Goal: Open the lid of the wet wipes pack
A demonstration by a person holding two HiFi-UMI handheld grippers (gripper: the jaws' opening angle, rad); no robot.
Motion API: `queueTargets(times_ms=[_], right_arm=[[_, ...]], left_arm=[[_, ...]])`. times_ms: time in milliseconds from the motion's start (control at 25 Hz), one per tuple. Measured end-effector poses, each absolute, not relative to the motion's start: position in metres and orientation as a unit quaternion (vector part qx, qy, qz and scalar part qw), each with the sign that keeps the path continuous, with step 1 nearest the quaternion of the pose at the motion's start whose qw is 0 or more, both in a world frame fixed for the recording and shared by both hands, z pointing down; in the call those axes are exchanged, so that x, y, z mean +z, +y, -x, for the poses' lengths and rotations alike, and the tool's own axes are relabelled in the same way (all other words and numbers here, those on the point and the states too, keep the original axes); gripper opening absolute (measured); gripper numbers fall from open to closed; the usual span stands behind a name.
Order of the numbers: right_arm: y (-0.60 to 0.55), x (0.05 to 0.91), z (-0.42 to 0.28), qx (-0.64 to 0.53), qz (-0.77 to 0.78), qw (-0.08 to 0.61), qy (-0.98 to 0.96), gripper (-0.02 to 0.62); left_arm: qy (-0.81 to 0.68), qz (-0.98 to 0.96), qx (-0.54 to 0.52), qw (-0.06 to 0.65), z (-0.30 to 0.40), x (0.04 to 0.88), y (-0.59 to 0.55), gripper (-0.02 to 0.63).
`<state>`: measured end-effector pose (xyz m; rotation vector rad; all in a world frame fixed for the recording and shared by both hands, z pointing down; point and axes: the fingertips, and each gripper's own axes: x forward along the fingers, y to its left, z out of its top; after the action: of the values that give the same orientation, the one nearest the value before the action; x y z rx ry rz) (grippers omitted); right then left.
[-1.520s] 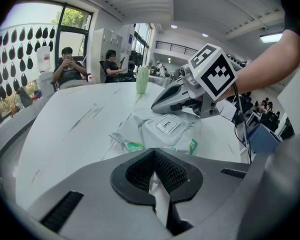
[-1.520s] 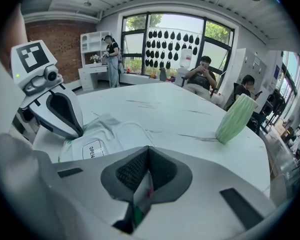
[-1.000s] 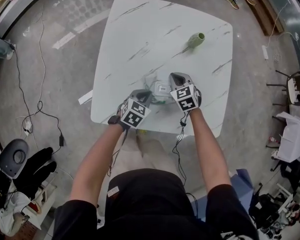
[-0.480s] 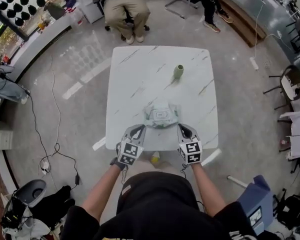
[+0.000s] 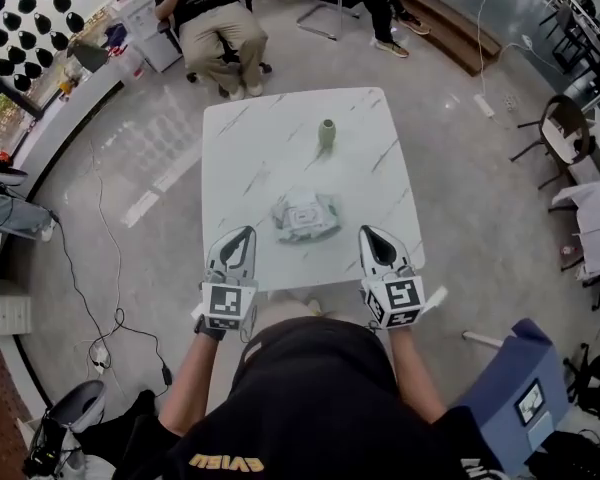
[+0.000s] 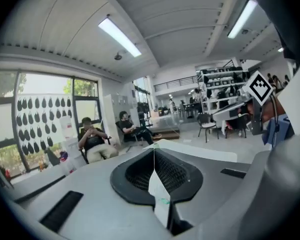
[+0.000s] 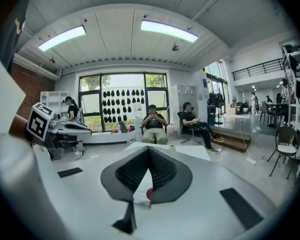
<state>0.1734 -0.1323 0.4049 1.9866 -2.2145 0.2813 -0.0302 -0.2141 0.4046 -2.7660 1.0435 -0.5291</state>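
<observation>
The wet wipes pack (image 5: 305, 216), pale green-white with a white lid panel on top, lies alone near the middle of the white marble table (image 5: 380, 183). Whether its lid is up or down is too small to tell. My left gripper (image 5: 243, 234) hangs over the table's near left edge, shut and holding nothing. My right gripper (image 5: 369, 233) hangs over the near right edge, also shut and holding nothing. Both are clear of the pack, one on each side. In the left gripper view the left gripper (image 6: 154, 149) points across the room; in the right gripper view the right gripper (image 7: 148, 150) does the same.
A small green vase (image 5: 327, 133) stands at the table's far side. Two people sit on chairs (image 5: 215, 13) beyond the table. A blue chair (image 5: 515, 393) stands at my right, and cables (image 5: 90, 268) trail over the floor at the left.
Both grippers have lifted off the pack, drawn back to the near edge and spread apart. The pack stays on the table. The view has risen and widened.
</observation>
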Motion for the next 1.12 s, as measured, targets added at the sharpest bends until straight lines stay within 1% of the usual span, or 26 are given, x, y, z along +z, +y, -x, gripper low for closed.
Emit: queueTargets(times_ms=[120,200,320,480,720,960,1120], right_arm=[[-0.132,0.371,-0.169,0.059,-0.665,0.063,-0.741,0.000],[-0.132,0.351,-0.165,0.032,-0.667,0.062,-0.742,0.001],[-0.131,0.338,-0.160,0.010,-0.667,0.069,-0.742,0.000],[-0.124,0.336,-0.160,0.003,-0.668,0.074,-0.740,0.002],[-0.118,0.338,-0.160,-0.004,-0.670,0.073,-0.739,0.001],[-0.118,0.330,-0.156,-0.013,-0.668,0.076,-0.740,0.000],[-0.116,0.332,-0.155,0.001,-0.668,0.073,-0.740,0.000]], left_arm=[[0.342,0.919,-0.156,0.117,0.020,0.370,-0.212,0.018],[0.347,0.920,-0.125,0.129,0.015,0.348,-0.211,0.018],[0.350,0.926,-0.081,0.119,0.008,0.325,-0.209,0.018],[0.359,0.929,-0.049,0.075,0.007,0.303,-0.207,0.018],[0.359,0.926,-0.059,0.096,0.011,0.302,-0.204,0.018],[0.350,0.929,-0.071,0.101,0.014,0.304,-0.198,0.018],[0.347,0.929,-0.073,0.103,0.012,0.304,-0.196,0.018]])
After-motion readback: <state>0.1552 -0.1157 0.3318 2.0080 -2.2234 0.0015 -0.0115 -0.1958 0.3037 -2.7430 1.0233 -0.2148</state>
